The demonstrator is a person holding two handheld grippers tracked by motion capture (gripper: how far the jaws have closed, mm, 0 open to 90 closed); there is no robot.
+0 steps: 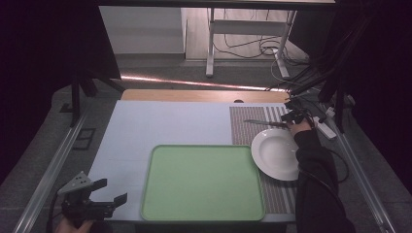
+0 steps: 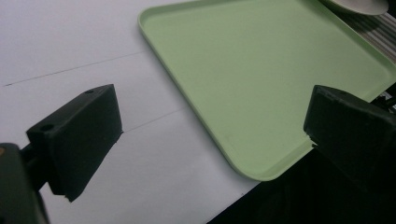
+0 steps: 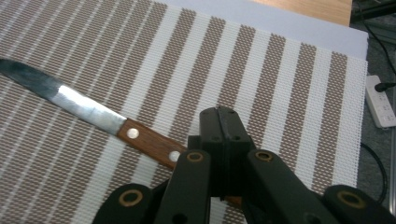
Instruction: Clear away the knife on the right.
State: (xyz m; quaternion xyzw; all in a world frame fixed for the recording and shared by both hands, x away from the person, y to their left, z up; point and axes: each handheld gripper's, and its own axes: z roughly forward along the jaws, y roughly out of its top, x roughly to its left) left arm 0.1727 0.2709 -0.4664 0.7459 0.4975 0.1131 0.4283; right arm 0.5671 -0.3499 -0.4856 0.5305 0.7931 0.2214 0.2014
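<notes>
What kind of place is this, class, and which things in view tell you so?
Probably a lab bench set up for recording table-setting: a green tray, white plate and striped placemat on a covered table, with cables and a desk frame behind.

Dim room — grey floor point(image 1: 160, 73), white desk frame point(image 1: 252, 29).

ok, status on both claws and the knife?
Left claw open, idle off the green tray's near-left corner. Right claw shut on knife handle, blade flat on striped mat. White plate just beside it; nothing blocking.
</notes>
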